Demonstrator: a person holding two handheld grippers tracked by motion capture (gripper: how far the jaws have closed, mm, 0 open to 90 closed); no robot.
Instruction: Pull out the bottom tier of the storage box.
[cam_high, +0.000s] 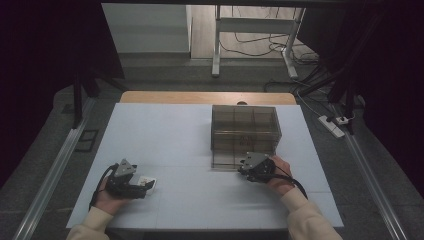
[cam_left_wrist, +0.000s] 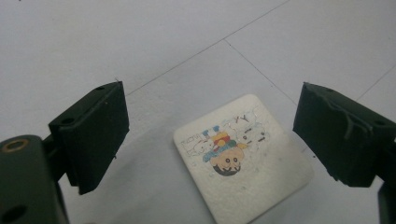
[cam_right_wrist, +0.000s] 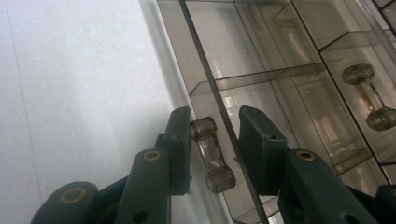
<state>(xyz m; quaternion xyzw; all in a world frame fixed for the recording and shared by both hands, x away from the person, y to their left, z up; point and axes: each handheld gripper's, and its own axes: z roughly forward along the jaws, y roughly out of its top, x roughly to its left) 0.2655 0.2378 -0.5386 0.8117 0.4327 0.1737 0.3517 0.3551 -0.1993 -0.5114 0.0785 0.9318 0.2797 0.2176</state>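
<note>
the left gripper (cam_high: 131, 184) lay low over the white table (cam_high: 170, 140) at the near left, its jaws spread wide and holding nothing. between them, flat on the surface and touching neither pad, sat a small white card (cam_left_wrist: 243, 158) with rounded corners and a cartoon print; in the high view the same card (cam_high: 148, 182) peeked out just right of the jaws. this hand looked to be waiting: the card was framed but not taken, and picking it up would call for lowering the pads to its edges, since it lay thin and flat against the table.

further right, the right gripper (cam_high: 248, 167) was at the near front face of the smoky clear drawer box (cam_high: 244, 131), which stood right of centre on the table. in the right gripper view its jaws were partly closed around a small clear drawer handle (cam_right_wrist: 212, 156); the left pad looked to touch the knob's upper end, while the other stood apart beyond the drawer's edge line, so no firm pinch was seen. the step in hand seemed to be gripping this handle to open a drawer. next, the jaws would need to squeeze fully, then pull straight back toward the person.
</note>
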